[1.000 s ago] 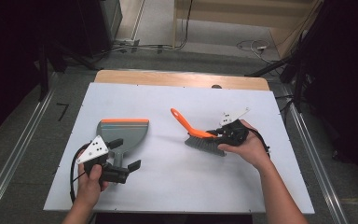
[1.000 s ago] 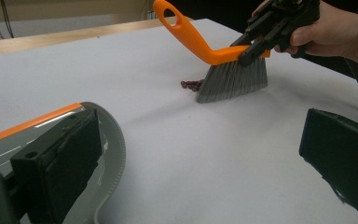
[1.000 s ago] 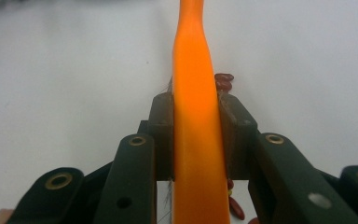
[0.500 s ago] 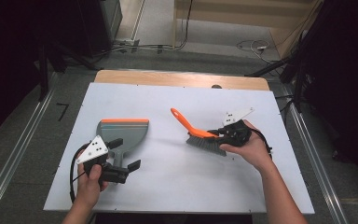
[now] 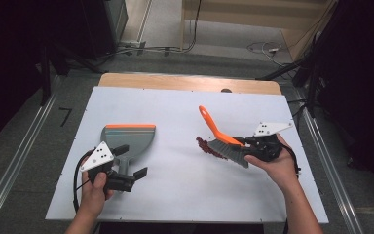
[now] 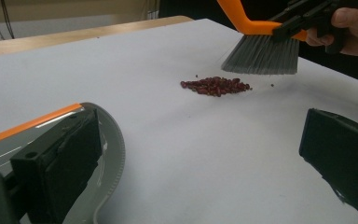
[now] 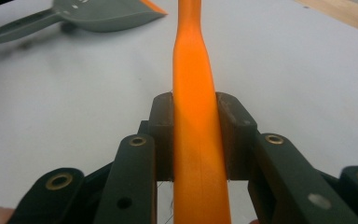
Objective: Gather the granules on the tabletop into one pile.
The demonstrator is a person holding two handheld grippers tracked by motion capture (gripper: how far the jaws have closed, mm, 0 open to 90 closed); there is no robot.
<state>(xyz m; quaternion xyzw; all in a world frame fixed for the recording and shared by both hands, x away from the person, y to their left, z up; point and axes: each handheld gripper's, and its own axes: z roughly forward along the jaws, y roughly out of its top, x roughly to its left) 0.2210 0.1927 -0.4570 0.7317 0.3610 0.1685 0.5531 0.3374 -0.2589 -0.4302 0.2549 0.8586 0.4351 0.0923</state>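
High view: the white table [image 5: 185, 195] carries a grey dustpan [image 5: 129, 138] with an orange lip toward the left edge, and a brush [image 5: 220, 139] with an orange handle toward the right edge.

Change since the earlier high-view frames: the brush has shifted slightly toward the right edge and has been lifted, which uncovers a small heap of dark red beans [image 5: 208, 146] at the left tip of the bristles. One second ago the bristles covered that spot. The dustpan and the left gripper [image 5: 129, 165] have not moved.

Right gripper [image 5: 247, 144]: jaws pressed onto the brush handle [image 7: 193, 107] from both sides, as the right gripper view confirms. In the left gripper view the grey bristles [image 6: 260, 55] hang just clear of the table, beyond the beans [image 6: 216, 86].

Left gripper: jaws spread wide, holding nothing; one jaw stands over the dustpan rim [image 6: 114, 144] near the front edge of the table.

Assessment: the brush appears set behind the beans for a stroke toward the dustpan. The dustpan lies well apart from the heap and is not yet gripped, so securing it is probably required first.
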